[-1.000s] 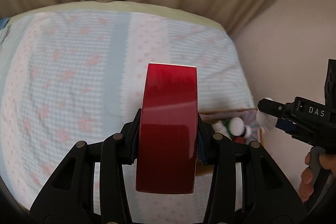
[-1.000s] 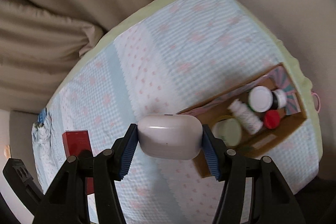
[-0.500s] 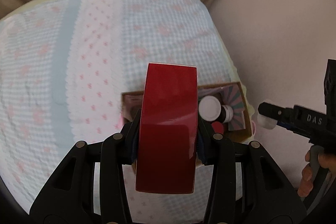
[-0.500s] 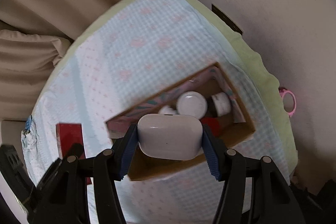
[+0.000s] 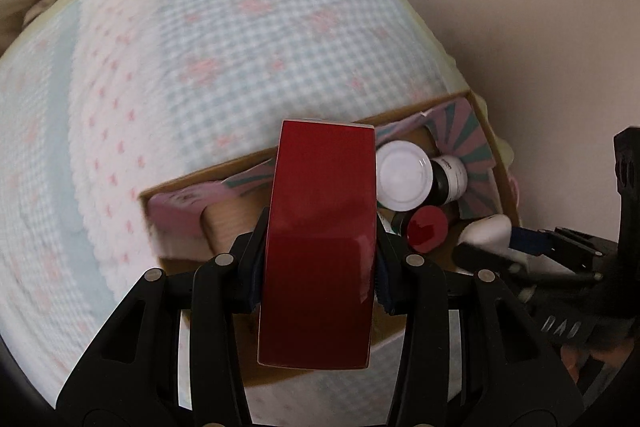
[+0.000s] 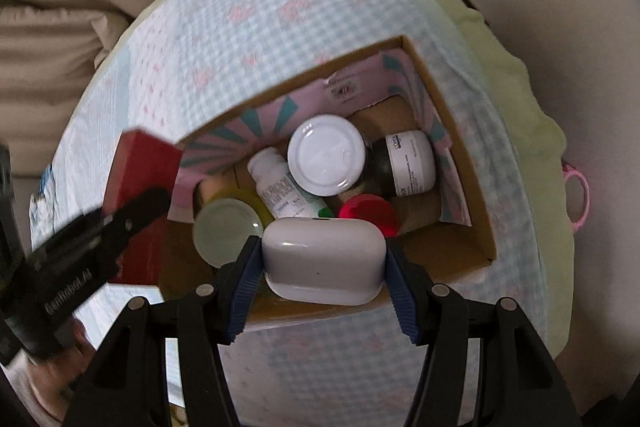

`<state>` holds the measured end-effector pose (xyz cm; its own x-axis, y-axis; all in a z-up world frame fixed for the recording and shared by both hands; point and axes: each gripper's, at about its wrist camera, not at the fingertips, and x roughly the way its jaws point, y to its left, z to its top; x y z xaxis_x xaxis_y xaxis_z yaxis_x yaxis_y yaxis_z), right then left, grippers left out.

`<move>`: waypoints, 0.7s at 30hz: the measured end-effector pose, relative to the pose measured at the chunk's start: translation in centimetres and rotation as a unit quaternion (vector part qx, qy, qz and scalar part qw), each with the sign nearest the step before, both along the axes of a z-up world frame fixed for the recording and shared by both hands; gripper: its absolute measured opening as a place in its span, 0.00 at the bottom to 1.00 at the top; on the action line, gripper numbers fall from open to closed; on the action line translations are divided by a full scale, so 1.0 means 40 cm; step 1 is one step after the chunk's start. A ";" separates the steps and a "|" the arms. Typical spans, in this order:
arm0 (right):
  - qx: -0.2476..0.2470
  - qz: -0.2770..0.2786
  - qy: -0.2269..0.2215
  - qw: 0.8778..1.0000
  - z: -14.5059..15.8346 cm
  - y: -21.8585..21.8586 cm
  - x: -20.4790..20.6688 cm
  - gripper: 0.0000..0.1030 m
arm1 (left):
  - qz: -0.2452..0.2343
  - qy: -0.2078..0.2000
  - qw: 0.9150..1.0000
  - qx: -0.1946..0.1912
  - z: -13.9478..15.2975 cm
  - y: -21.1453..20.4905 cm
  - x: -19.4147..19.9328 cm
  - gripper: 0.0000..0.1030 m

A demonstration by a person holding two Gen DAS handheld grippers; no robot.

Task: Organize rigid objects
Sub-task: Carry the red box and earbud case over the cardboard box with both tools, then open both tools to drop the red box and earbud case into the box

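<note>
Both grippers now lower, directly over cardboard box (image 6: 456,155), formerly far off. Left gripper (image 5: 318,259) clenched on red box (image 5: 320,239) above box's left end. Right gripper (image 6: 323,259) grasping white case (image 6: 322,259) above jars inside.

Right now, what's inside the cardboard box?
Inside the cardboard box: a white-lidded jar, dark jar, white bottle, red cap, pale green lid. The white case hides the rest.
</note>
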<state>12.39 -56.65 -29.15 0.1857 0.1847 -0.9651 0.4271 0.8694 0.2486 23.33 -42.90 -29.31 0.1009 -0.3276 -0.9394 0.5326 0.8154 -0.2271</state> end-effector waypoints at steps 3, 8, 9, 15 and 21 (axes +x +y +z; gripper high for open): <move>-0.010 0.034 -0.004 0.999 -0.026 0.016 -0.001 0.54 | -0.031 -0.004 0.999 0.011 -0.015 -0.042 0.005 0.38; -0.016 0.074 -0.009 0.997 -0.067 0.042 -0.003 0.54 | -0.086 -0.003 0.996 0.035 -0.053 -0.099 0.014 0.38; -0.016 0.081 -0.010 0.996 -0.073 0.048 -0.003 0.54 | -0.095 -0.006 0.995 0.041 -0.056 -0.105 0.015 0.38; -0.017 0.107 -0.022 0.994 -0.092 0.066 -0.006 0.54 | -0.155 -0.015 0.985 0.069 -0.073 -0.119 0.009 0.38; -0.011 0.113 -0.017 0.993 -0.113 0.081 -0.003 0.58 | -0.171 -0.016 0.982 0.078 -0.061 -0.097 0.023 0.98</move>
